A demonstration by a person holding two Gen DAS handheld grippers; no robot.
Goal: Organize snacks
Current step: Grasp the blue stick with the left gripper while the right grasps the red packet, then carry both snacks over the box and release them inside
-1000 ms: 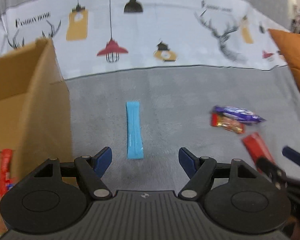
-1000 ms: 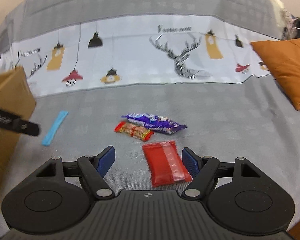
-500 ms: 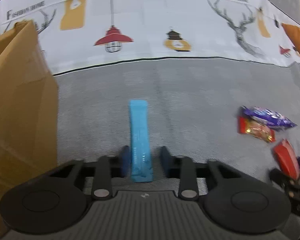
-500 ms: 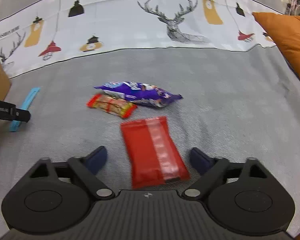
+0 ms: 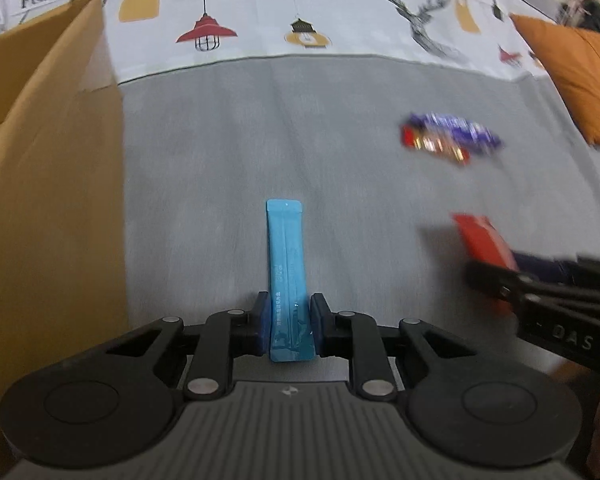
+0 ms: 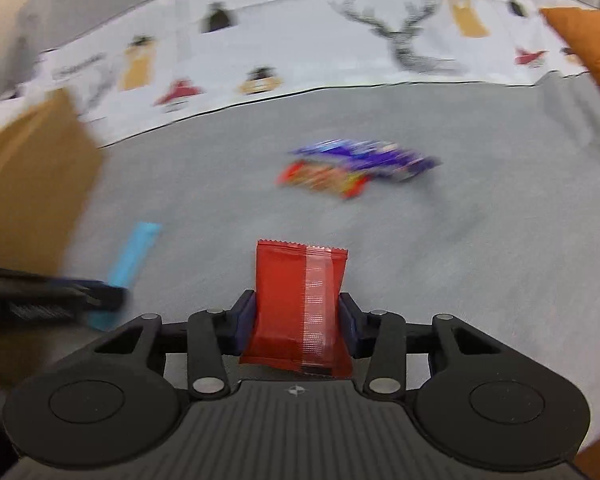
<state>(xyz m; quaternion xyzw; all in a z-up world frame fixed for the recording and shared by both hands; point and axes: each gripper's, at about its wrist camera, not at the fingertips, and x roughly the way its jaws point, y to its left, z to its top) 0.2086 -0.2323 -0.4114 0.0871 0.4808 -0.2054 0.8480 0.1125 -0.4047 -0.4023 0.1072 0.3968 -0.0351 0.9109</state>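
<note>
My left gripper (image 5: 289, 322) is shut on the near end of a long blue stick packet (image 5: 286, 264), which points away from me over the grey cloth. My right gripper (image 6: 296, 322) is shut on a red snack packet (image 6: 298, 300). The red packet (image 5: 482, 246) and the right gripper (image 5: 540, 284) also show at the right of the left wrist view. The blue packet (image 6: 134, 248) and the left gripper (image 6: 52, 292) show at the left of the right wrist view. A purple packet (image 6: 364, 156) and a red-orange bar (image 6: 324, 178) lie together farther out.
An open cardboard box (image 5: 48, 168) stands at the left, its wall close to the left gripper; it shows blurred in the right wrist view (image 6: 32, 176). An orange cushion (image 5: 576, 76) lies at the far right. A white printed cloth (image 5: 300, 12) covers the back.
Both grippers moved forward and closed: the left on the blue stick packet, the right on the red packet. Both packets now sit between the fingers, and the views are motion-blurred.
</note>
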